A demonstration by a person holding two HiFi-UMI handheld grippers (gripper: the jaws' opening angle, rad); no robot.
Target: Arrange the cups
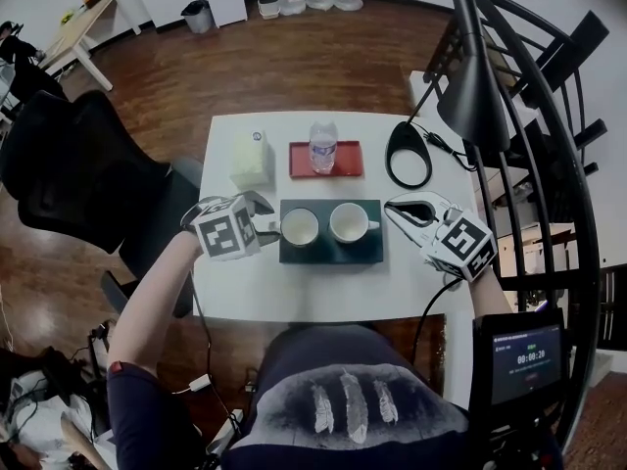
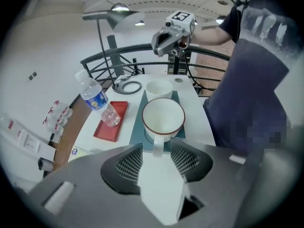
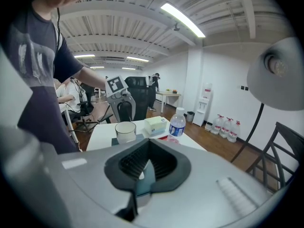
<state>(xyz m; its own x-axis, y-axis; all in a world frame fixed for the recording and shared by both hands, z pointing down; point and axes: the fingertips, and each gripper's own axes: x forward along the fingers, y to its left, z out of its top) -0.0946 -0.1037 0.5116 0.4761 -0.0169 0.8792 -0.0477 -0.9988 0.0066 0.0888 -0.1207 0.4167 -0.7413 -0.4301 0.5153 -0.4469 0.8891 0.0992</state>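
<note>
Cups: 2 white ones sit side by side on the dark tray [image 1: 328, 255], mid-bench [image 1: 294, 297]. The left cup [image 1: 300, 227] has its handle [image 2: 157, 144] pointing at the left gripper [image 2: 156, 150]. The right cup [image 1: 350, 222] sits just beside it. Left gripper jaws are spread w/ the handle between them, and the pads don't look to be pressing yet. Right gripper [image 3: 142, 170] is pressed together, empty, hovering just off the tray's right end.

Risks, est.:
1. The handle is thin and smooth, so an off-centre close could twist the left cup or let it slip out.
2. Held by the handle only, the cup prob. tips rim-down on lift.
3. A push fwd instead of a clean pinch shoves the left cup into the right cup.
4. Nothing steadies the tray, so it may skid on the bench toward the water bottle [image 1: 322, 147] behind.
</note>
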